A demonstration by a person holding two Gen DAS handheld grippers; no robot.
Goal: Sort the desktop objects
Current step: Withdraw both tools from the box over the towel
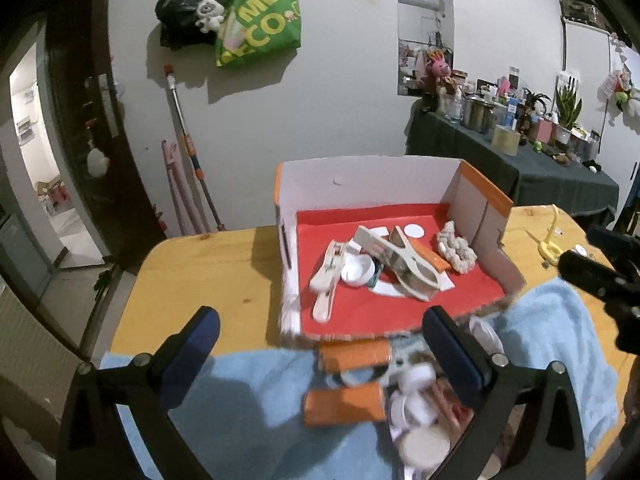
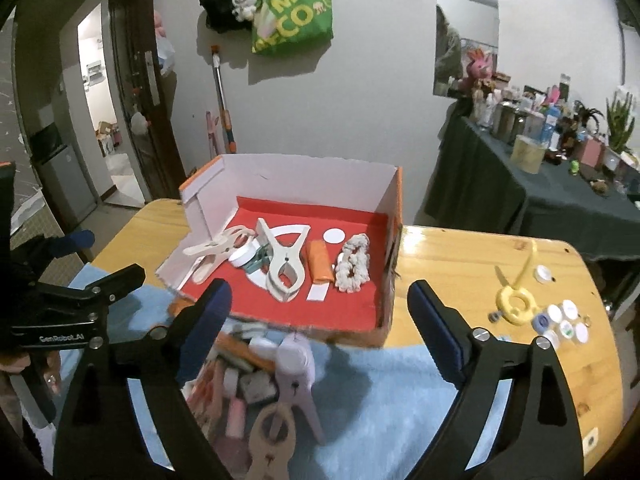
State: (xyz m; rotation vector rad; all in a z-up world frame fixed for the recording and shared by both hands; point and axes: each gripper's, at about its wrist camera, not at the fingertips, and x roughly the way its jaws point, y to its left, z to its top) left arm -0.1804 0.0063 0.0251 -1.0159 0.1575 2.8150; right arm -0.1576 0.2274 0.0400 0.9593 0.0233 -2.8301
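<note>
Blue towel [image 2: 380,392] at tabletop's near edge carries unsorted clips [image 2: 292,380]; left gripper [image 1: 320,344] and right gripper [image 2: 320,320] both spread, empty; approach 1 clip squarely before carrying it to red-floored box [image 2: 352,300]

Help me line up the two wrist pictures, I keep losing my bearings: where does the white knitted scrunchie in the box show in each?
Left wrist: the scrunchie lies right of centre, at the box's right wall, beside an orange packet.
Right wrist: the scrunchie lies just right of centre, again beside the orange packet.
Shared landmark: the big cream clip on the box's red floor.
</note>
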